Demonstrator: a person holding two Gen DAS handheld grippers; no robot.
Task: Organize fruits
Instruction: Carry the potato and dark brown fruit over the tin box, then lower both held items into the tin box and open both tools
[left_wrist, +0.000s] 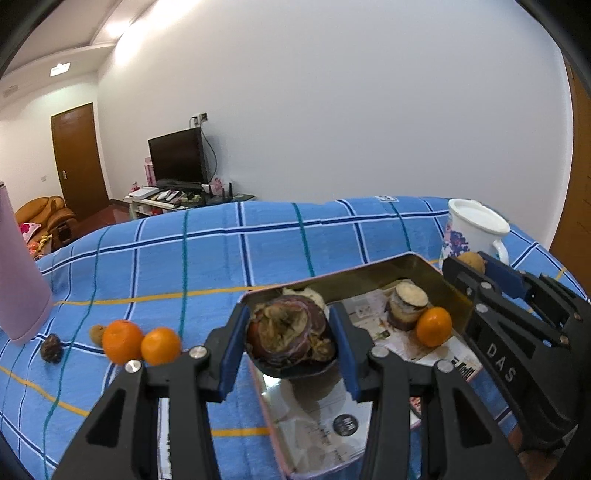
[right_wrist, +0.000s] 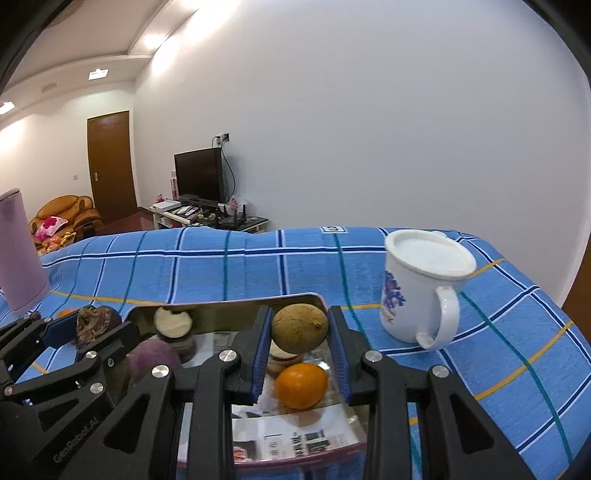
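Observation:
My left gripper (left_wrist: 290, 334) is shut on a dark purple halved fruit (left_wrist: 291, 328), held over the near left corner of a shiny metal tin (left_wrist: 417, 258). My right gripper (right_wrist: 300, 326) is shut on a round brown fruit (right_wrist: 300, 328) above the same tin (right_wrist: 221, 305). Inside the tin lie an orange (right_wrist: 302, 385) and a cut purple fruit (right_wrist: 173, 325) with pale flesh. Each gripper also shows in the other's view, the right gripper (left_wrist: 471, 260) at the right and the left gripper (right_wrist: 92, 325) at the left. Two oranges (left_wrist: 122, 341) (left_wrist: 160, 346) sit on the blue checked cloth (left_wrist: 221, 258).
A small brown fruit (left_wrist: 96, 333) and a dark wrinkled fruit (left_wrist: 51, 348) lie left of the oranges. A tall pink container (left_wrist: 18, 280) stands at the far left. A white lidded mug (right_wrist: 424, 288) stands right of the tin.

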